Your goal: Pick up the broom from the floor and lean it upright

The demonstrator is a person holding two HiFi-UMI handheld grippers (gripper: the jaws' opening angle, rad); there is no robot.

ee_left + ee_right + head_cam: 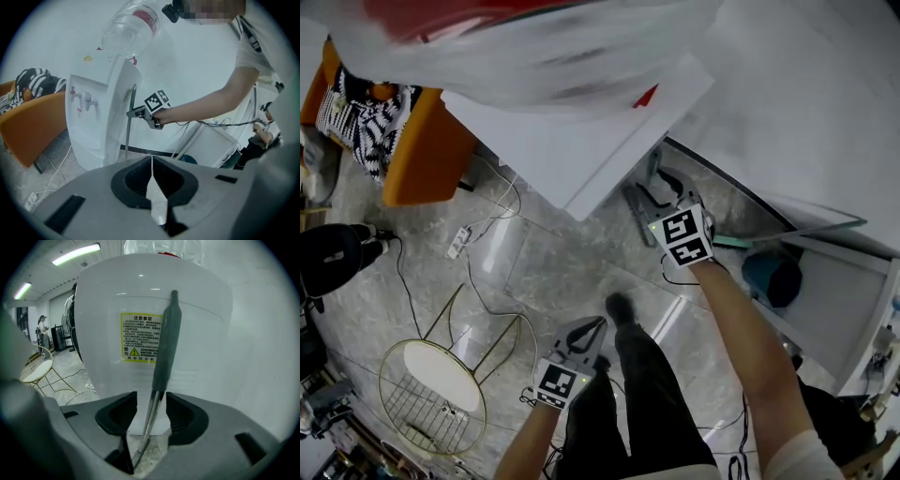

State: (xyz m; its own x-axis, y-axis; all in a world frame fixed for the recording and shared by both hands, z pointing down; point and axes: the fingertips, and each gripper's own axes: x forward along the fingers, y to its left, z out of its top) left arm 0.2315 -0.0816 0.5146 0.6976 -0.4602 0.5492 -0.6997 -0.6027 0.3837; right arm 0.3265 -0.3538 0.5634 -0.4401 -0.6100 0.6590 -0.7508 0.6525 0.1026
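Observation:
The broom stands upright, its grey handle leaning against the side of a white water dispenser. My right gripper is open around the metal shaft, with a gap showing on each side of the pads. In the left gripper view the thin handle rises along the dispenser, with the right gripper at its upper part. In the head view the right gripper sits next to the dispenser. My left gripper is shut and empty, held low near the person's leg.
An orange chair with a patterned cloth stands at the left. A round gold wire table is at the lower left. Cables and a power strip lie on the grey floor. A white open cabinet is at the right.

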